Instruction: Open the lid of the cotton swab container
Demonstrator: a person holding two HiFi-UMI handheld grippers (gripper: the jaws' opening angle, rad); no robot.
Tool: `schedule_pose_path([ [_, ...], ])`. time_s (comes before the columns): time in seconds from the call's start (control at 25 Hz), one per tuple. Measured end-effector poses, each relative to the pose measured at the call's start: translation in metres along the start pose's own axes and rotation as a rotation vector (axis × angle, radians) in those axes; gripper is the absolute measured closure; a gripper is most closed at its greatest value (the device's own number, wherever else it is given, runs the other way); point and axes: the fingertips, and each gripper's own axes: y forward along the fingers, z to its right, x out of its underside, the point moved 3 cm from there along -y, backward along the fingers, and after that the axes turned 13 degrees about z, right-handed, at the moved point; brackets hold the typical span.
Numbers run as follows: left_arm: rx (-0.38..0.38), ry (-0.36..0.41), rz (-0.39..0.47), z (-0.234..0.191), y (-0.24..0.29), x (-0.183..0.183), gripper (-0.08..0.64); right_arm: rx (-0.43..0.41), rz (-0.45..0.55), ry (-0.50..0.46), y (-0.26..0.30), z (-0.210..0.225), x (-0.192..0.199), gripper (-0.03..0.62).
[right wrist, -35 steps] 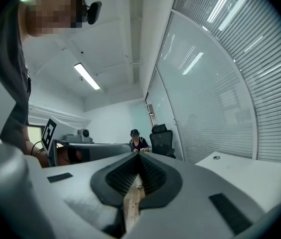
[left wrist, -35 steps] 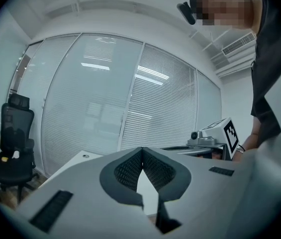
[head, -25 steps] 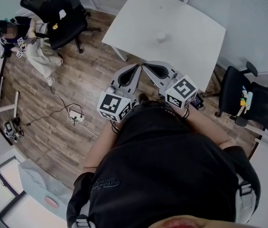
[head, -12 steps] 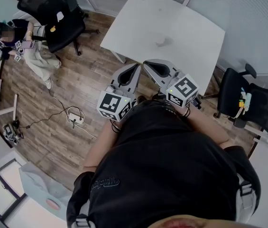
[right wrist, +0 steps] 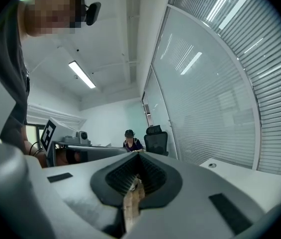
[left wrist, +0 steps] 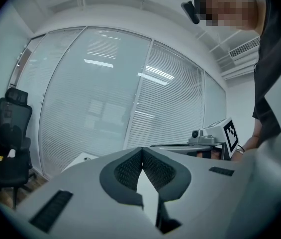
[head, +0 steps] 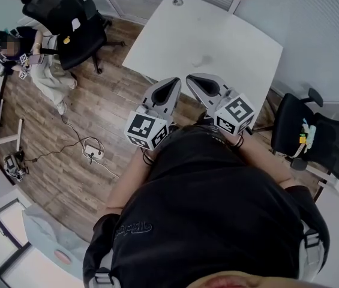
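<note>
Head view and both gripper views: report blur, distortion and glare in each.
Head view: motion blur smears the small thing on the white table into a grey smudge. Left gripper view: fisheye bows the blinds, corners go black, lamp reflections streak the glass wall. Right gripper view: same fisheye, bright ceiling lamp, no washout.

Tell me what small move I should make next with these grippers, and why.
Probably carry the left gripper and right gripper forward over the white table toward the small pale object there, likely the container, though it is blurred. Both pairs of jaws are shut on nothing, and both grippers are held back by the table's near edge, well short of that object.
</note>
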Motion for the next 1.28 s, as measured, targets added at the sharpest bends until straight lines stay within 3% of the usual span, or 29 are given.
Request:
schedule_pose_path([
  [0.84,-0.044,0.034,0.015,0.030,0.079,0.025,0.543,0.018,0.016,0.002,-0.064,0.108,-0.021,0.569],
  [1.28,0.003,0.085,-0.019,0.017,0.101,0.038,0.543,0.063,-0.013,-0.003,-0.068,0.139,-0.011,0.569],
])
